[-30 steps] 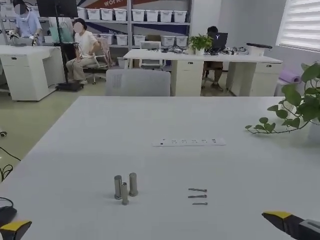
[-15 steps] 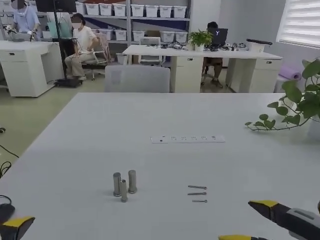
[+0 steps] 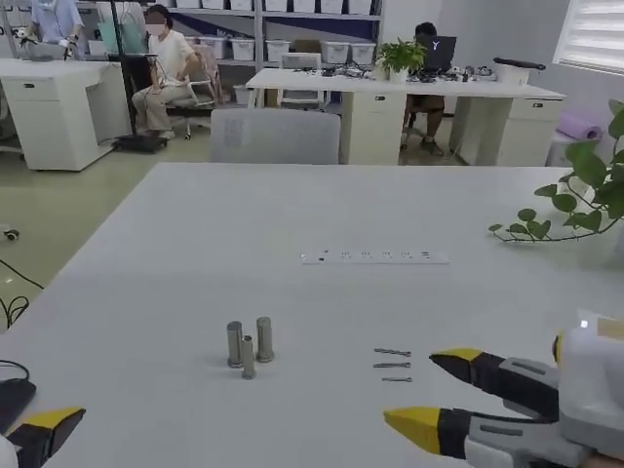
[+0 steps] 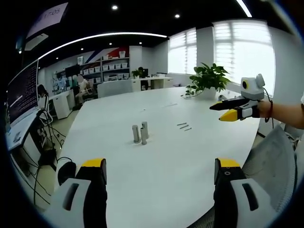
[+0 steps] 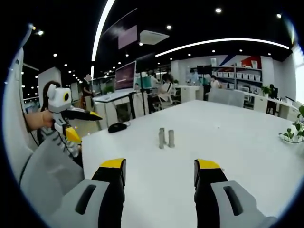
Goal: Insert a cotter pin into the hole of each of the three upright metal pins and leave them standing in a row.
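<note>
Three short upright metal pins (image 3: 249, 346) stand bunched together on the white table (image 3: 322, 205), also seen as pins (image 4: 140, 133) and pins (image 5: 166, 137). Three thin cotter pins (image 3: 392, 366) lie flat to their right, small in the left gripper view as cotter pins (image 4: 184, 126). My right gripper (image 3: 419, 390) is open above the table, just right of and nearer than the cotter pins, holding nothing; its own view shows the gripper (image 5: 160, 165) with jaws spread. My left gripper (image 3: 54, 424) sits at the near left edge; its own view shows the gripper (image 4: 160, 166) wide open and empty.
A white power strip (image 3: 375, 257) lies mid-table beyond the parts. A leafy plant (image 3: 575, 200) trails over the right side. A grey chair (image 3: 275, 136) stands at the far edge. A black object (image 3: 10, 400) rests at the near left. People sit at desks behind.
My right gripper has moved up and left into the head view, toward the cotter pins, both jaws now showing. The head camera has tilted down. Pins and cotter pins stay put.
</note>
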Action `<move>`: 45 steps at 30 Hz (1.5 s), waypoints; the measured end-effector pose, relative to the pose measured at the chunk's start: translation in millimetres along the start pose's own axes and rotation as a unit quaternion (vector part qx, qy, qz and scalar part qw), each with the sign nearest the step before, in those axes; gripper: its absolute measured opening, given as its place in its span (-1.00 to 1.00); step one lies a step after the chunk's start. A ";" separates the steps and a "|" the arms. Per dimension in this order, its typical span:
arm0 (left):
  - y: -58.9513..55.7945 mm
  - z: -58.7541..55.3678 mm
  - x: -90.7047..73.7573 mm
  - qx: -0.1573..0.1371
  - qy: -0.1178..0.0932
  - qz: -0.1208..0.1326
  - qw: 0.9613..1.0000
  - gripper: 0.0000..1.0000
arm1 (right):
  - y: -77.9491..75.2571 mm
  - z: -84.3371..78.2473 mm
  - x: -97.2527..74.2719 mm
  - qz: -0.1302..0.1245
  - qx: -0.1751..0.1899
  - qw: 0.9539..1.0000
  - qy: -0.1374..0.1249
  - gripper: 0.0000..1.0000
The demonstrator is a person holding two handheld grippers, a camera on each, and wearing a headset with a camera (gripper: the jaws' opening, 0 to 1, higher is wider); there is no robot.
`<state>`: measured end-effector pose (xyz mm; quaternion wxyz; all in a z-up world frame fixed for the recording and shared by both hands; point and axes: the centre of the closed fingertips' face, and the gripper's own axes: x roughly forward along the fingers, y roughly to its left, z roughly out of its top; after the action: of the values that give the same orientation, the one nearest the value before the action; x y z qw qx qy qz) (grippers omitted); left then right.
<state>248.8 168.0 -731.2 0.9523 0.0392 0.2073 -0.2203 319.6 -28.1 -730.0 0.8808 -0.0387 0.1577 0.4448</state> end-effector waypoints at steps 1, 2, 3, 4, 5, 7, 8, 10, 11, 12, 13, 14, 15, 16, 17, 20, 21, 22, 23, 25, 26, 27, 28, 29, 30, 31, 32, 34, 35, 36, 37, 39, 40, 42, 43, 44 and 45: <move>0.4 0.0 0.4 0.000 -0.001 0.000 1.000 0.88 | 0.0 1.3 3.7 0.003 0.000 1.000 0.000 0.18; 0.9 0.1 1.0 -0.001 -0.002 0.001 1.000 0.88 | 0.2 2.5 8.9 0.008 -0.003 1.000 0.000 0.17; 1.4 0.4 1.4 -0.002 -0.004 0.002 1.000 0.88 | 0.1 3.3 12.5 0.010 -0.004 1.000 0.001 0.16; 1.7 0.7 1.7 -0.003 -0.006 0.002 1.000 0.88 | -0.4 3.9 17.9 0.013 -0.005 1.000 0.001 0.16; 2.0 1.1 2.1 -0.003 -0.008 0.001 1.000 0.88 | -0.6 4.1 19.6 0.014 -0.005 1.000 0.001 0.15; 3.1 1.3 2.7 -0.003 -0.010 0.001 1.000 0.88 | -1.1 4.8 28.7 0.022 -0.004 1.000 0.002 0.13; 3.5 1.4 2.8 -0.003 -0.010 0.001 1.000 0.88 | -1.3 5.7 34.3 0.027 -0.002 1.000 0.001 0.12; 4.2 1.9 3.3 -0.002 -0.014 0.000 1.000 0.88 | -1.9 7.2 43.5 0.034 -0.001 0.999 0.000 0.11; 4.2 1.7 3.7 -0.002 -0.014 -0.001 1.000 0.88 | -2.2 7.4 47.4 0.037 -0.001 0.999 0.001 0.10; 4.4 1.3 4.2 -0.004 -0.014 -0.002 1.000 0.88 | -2.5 8.1 52.5 0.041 0.000 0.999 0.000 0.10; 4.4 1.1 4.4 -0.004 -0.013 -0.002 1.000 0.88 | -2.2 8.9 56.1 0.044 -0.001 0.999 0.000 0.10; 4.5 0.3 5.1 -0.005 -0.012 -0.003 1.000 0.88 | -2.7 9.3 61.4 0.048 -0.001 0.999 0.000 0.09; 4.5 -0.1 5.7 -0.006 -0.011 -0.004 1.000 0.88 | -2.9 9.2 64.9 0.051 -0.001 0.999 0.001 0.09; 3.8 -0.3 6.4 -0.008 -0.011 -0.004 1.000 0.89 | -3.3 9.2 68.5 0.054 -0.001 0.999 0.002 0.09; 3.5 -0.2 6.7 -0.008 -0.011 -0.005 1.000 0.89 | -3.7 9.3 73.4 0.057 -0.002 0.998 0.002 0.09; 3.5 0.2 9.2 -0.007 -0.012 -0.007 1.000 0.89 | -4.3 9.5 85.2 0.068 0.004 0.998 -0.001 0.06; 3.9 0.1 9.8 -0.006 -0.012 -0.007 1.000 0.89 | -5.0 9.5 88.8 0.071 0.007 0.997 -0.002 0.05; 4.1 0.1 10.4 -0.005 -0.012 -0.007 1.000 0.89 | -6.0 9.3 92.1 0.073 0.008 0.997 -0.002 0.04; 4.8 0.3 11.4 -0.003 -0.012 -0.007 1.000 0.89 | -6.5 9.4 97.1 0.076 0.007 0.997 -0.004 0.02; 6.7 0.1 13.4 -0.001 -0.013 -0.005 1.000 0.89 | -7.3 8.9 104.1 0.081 0.007 0.997 -0.006 -0.01; 7.2 0.1 14.2 -0.001 -0.013 -0.005 1.000 0.89 | -7.5 7.7 109.4 0.087 0.007 0.996 -0.005 -0.02; 7.9 0.0 15.8 -0.003 -0.014 -0.006 1.000 0.89 | -7.4 7.0 112.6 0.089 0.005 0.996 -0.005 -0.04; 7.7 -0.1 16.7 -0.005 -0.014 -0.007 1.000 0.89 | -7.5 5.7 117.6 0.093 0.002 0.996 -0.004 -0.06; 7.4 -0.3 18.1 -0.006 -0.014 -0.008 1.000 0.89 | -6.9 5.0 120.5 0.096 0.002 0.995 -0.003 -0.06; 6.9 -0.5 19.0 -0.005 -0.015 -0.009 1.000 0.89 | -6.3 3.8 125.1 0.101 0.002 0.995 -0.001 -0.06; 6.6 -0.6 20.0 -0.004 -0.015 -0.010 1.000 0.89 | -6.0 3.1 128.0 0.103 0.002 0.995 0.000 -0.07; 5.9 -0.7 21.2 -0.003 -0.015 -0.012 1.000 0.89 | -5.4 2.7 130.4 0.106 -0.001 0.994 0.000 -0.09; 4.9 -0.7 23.3 -0.006 -0.017 -0.014 1.000 0.89 | -6.6 0.6 137.6 0.110 -0.004 0.994 0.002 -0.12; 4.6 -0.7 24.0 -0.006 -0.018 -0.015 1.000 0.89 | -7.2 -0.4 141.9 0.113 -0.005 0.994 0.003 -0.13; 4.1 -0.8 24.9 -0.007 -0.020 -0.016 1.000 0.89 | -7.2 -0.7 144.6 0.115 -0.006 0.993 0.003 -0.15; 3.9 -1.0 25.6 -0.008 -0.021 -0.017 1.000 0.89 | -6.2 -0.7 148.3 0.118 -0.007 0.993 0.002 -0.16; 4.2 -2.2 27.1 -0.011 -0.021 -0.016 1.000 0.89 | -5.4 -1.3 155.1 0.122 -0.008 0.993 0.002 -0.19; 3.9 -2.9 27.5 -0.013 -0.020 -0.017 1.000 0.89 | -5.3 -1.8 157.9 0.123 -0.010 0.992 0.002 -0.20; 3.3 -3.4 28.2 -0.016 -0.022 -0.019 0.999 0.89 | -4.9 -2.9 164.5 0.125 -0.011 0.992 0.003 -0.23; 3.4 -3.7 28.5 -0.017 -0.021 -0.019 0.999 0.89 | -4.8 -3.1 167.1 0.126 -0.011 0.992 0.004 -0.24; 3.3 -4.6 28.9 -0.017 -0.020 -0.020 0.999 0.89 | -4.5 -3.3 169.6 0.127 -0.011 0.992 0.004 -0.24; 3.6 -5.0 29.1 -0.017 -0.019 -0.019 0.999 0.89 | -3.6 -4.0 172.9 0.130 -0.012 0.991 0.004 -0.25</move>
<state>272.3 160.3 -747.7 0.9522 0.0148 0.1935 -0.2358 417.5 102.3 -788.0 0.8142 -0.0301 0.1597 0.5574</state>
